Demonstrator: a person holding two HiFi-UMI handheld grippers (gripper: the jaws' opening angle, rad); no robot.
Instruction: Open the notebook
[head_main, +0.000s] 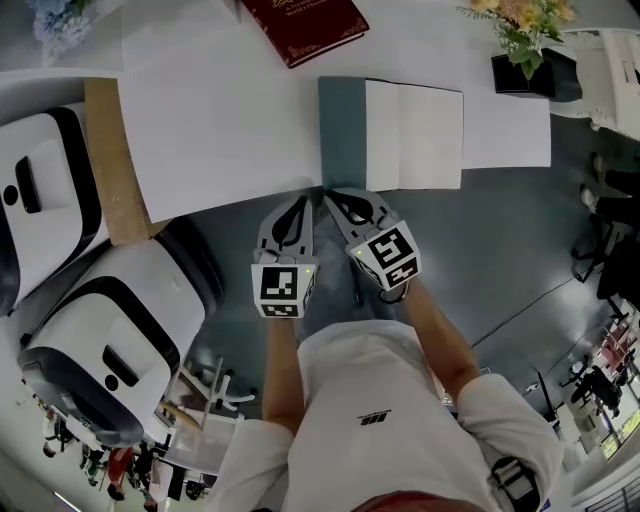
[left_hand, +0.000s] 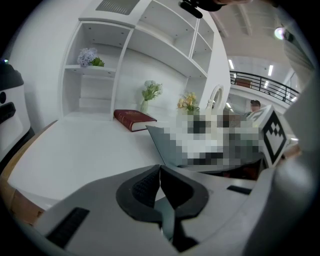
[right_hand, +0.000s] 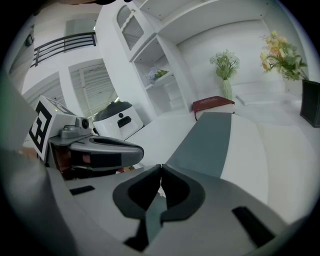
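The notebook (head_main: 400, 135) lies flat on the white table (head_main: 220, 110), near its front edge. It has a grey-green strip along its left side and a white face to the right. In the right gripper view the notebook (right_hand: 207, 142) stretches away just beyond the jaws. In the left gripper view its grey-green corner (left_hand: 164, 142) shows to the right, partly under a mosaic patch. My left gripper (head_main: 304, 198) and right gripper (head_main: 334, 196) hover side by side at the table's front edge, just short of the notebook's near left corner. Both are shut with nothing between the pads, the left gripper (left_hand: 160, 171) and the right gripper (right_hand: 161, 171) alike.
A dark red book (head_main: 305, 25) lies at the back of the table. A black pot of flowers (head_main: 525, 55) stands at the back right. A wooden strip (head_main: 110, 160) edges the table's left side. Two white and black machines (head_main: 100, 340) stand on the floor to the left.
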